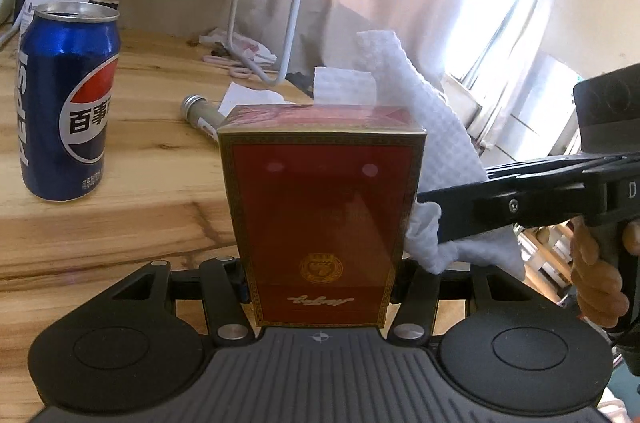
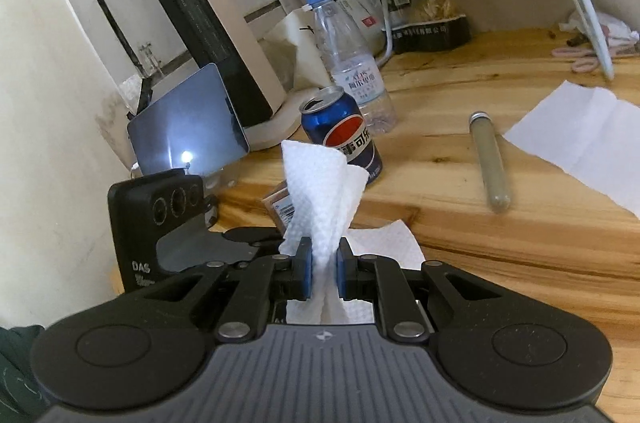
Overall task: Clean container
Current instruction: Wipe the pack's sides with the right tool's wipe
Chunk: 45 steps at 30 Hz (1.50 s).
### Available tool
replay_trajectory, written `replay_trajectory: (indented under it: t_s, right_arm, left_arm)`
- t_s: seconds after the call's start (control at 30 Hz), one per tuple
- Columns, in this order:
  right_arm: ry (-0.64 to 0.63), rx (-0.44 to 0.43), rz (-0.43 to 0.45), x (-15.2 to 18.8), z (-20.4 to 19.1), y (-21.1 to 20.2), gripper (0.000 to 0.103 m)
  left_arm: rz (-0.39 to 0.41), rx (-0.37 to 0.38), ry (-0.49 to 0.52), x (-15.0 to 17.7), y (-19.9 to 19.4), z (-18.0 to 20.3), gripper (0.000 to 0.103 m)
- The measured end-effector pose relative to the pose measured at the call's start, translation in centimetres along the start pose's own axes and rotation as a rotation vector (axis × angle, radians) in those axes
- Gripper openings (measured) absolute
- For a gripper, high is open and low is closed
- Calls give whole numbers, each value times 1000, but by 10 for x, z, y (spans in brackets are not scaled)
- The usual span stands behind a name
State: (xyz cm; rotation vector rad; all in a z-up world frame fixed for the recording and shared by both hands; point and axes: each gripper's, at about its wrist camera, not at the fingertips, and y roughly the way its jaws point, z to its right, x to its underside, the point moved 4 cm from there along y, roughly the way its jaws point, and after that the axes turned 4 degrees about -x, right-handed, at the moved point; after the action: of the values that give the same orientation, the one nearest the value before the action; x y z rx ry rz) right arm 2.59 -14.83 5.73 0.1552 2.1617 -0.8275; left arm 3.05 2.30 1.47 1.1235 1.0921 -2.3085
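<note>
While the left claw [image 1: 322,287] is clamped on the red box [image 1: 324,219], held upright above the near edge of the worktop [image 1: 160,127] with its long axis running away from the camera, the right claw [image 2: 323,273], pinched tight on a white paper towel [image 2: 320,191], sits just right of the box, the towel touching its right side; any wipe must travel leftward.

Wooden desk [image 2: 500,247], bearing a Pepsi can [image 2: 343,135], water bottle [image 2: 352,71], capped tube [image 2: 490,163] (lying flat), paper sheet [image 2: 580,139].
</note>
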Motion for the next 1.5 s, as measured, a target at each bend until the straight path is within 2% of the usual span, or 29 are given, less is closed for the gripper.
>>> replay_trajectory:
  t_s: [0.2,0.37,0.43,0.5,0.53,0.6,0.7,0.87,0.93,1.03,1.17,1.37,1.5]
  right_arm:
    - [-32,16,29,-1,-8,-3,16]
    - [-47,10,77,-12,-13,-6,16]
    - [-57,13,101,-19,-14,-8,16]
    - [-79,9,115,-29,-18,-11,16]
    - [-103,13,104,-35,-21,-12,16]
    - [-173,24,22,-46,-30,-7,16]
    - [-268,58,-92,-59,-44,2,16]
    - [-325,75,-201,-81,-54,22,16]
    - [-280,39,-237,-85,-50,32,16]
    - [-165,-63,-320,-85,-37,47,16]
    - [-148,-77,-358,-81,-32,51,16]
    - [-70,-97,-320,-79,-10,46,19]
    - [-46,-49,-238,-79,6,39,19]
  left_arm:
    - [-11,-21,33,-8,13,1,56]
    - [-15,-35,55,-2,6,2,56]
    - [-11,-51,100,-2,9,8,56]
    - [11,-101,188,1,6,18,56]
    - [30,-145,246,2,5,24,56]
    - [52,-221,332,5,3,32,56]
    - [48,-222,362,6,4,37,56]
    - [72,-229,453,11,2,49,56]
    - [84,-218,465,13,-1,51,56]
    - [83,-215,463,14,-4,52,56]
    - [92,-220,459,11,-5,51,56]
    - [111,-212,463,13,-12,54,56]
    - [128,-213,445,14,-18,52,56]
